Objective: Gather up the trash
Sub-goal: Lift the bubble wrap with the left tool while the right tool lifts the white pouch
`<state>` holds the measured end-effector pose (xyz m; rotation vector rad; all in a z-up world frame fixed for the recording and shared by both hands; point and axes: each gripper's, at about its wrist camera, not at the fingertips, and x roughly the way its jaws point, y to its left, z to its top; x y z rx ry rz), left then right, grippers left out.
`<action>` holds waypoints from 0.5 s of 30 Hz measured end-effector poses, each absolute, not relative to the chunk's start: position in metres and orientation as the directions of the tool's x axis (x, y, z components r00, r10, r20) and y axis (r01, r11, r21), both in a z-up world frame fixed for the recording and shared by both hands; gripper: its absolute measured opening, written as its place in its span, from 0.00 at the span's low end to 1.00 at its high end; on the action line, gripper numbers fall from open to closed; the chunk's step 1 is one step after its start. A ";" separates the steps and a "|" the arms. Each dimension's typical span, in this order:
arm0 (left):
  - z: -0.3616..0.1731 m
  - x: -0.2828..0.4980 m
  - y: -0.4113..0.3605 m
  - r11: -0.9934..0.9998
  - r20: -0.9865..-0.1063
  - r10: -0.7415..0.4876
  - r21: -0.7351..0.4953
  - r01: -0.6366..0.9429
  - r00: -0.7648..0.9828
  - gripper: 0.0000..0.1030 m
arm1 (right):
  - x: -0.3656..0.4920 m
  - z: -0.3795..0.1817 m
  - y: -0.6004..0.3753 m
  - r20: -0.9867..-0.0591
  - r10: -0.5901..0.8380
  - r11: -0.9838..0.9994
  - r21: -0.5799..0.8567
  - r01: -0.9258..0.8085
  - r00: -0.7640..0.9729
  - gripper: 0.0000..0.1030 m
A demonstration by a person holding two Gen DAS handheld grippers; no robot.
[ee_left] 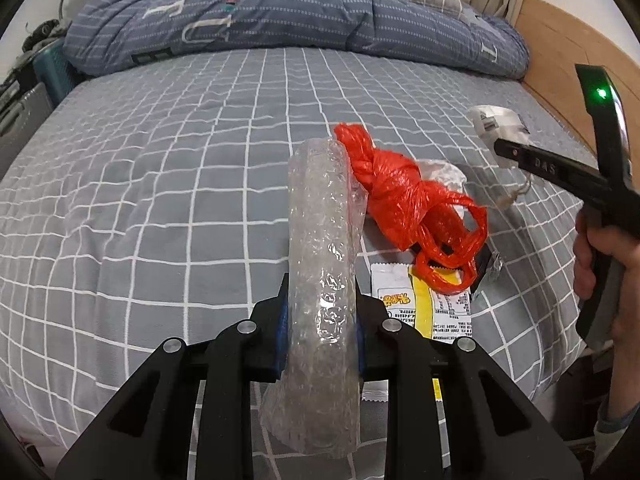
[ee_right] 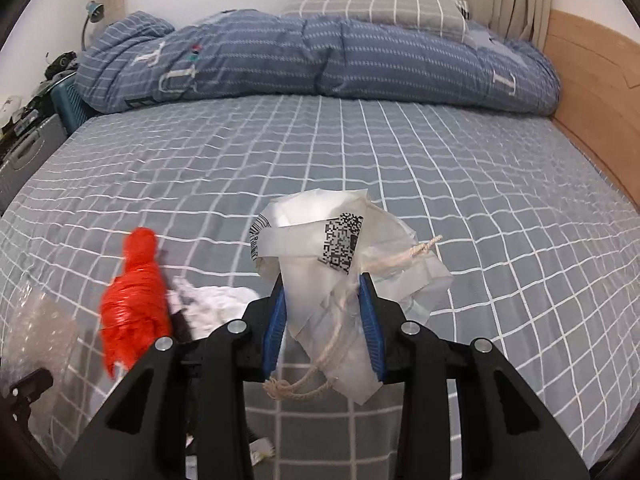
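While your left gripper clamped the wrap and your right gripper pinched the pouch, the red bag lay lengthwise ahead-right of the left fingers.

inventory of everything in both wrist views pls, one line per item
bubble wrap roll: 1, clear, clamped in the left gripper
plastic pouch: 1, translucent white with QR label and drawstring, clamped in the right gripper
tied plastic bag: 1, orange-red, on the bed
snack wrapper: 1, white and yellow, flat on the bed under the bag's loops
crumpled white scrap: 1, white, on the bed right of the bag
bed sheet: 1, grey with white grid
duvet: 1, blue striped, bunched at the far end
pillow: 1, grey grid, behind the duvet
headboard: 1, wood, right edge
left gripper: 1, black, blue pads
right gripper: 1, black, blue pads
hand: 1, gripping the right gripper's handle
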<state>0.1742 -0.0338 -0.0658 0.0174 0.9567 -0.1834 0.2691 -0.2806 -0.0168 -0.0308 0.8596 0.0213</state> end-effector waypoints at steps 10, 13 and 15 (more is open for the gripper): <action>-0.049 0.165 -0.026 0.987 -0.790 -0.143 -0.066 0.149 0.596 0.23 | 0.237 -0.007 -0.266 -0.755 -0.003 0.998 -0.046 -0.049 0.656 0.33; -0.044 0.163 -0.024 0.987 -0.784 -0.143 -0.067 0.148 0.605 0.23 | 0.227 -0.002 -0.261 -0.752 0.001 0.997 -0.047 -0.056 0.660 0.33; -0.042 0.160 -0.025 0.987 -0.781 -0.143 -0.065 0.147 0.608 0.23 | 0.219 0.002 -0.257 -0.748 0.001 0.997 -0.054 -0.062 0.664 0.33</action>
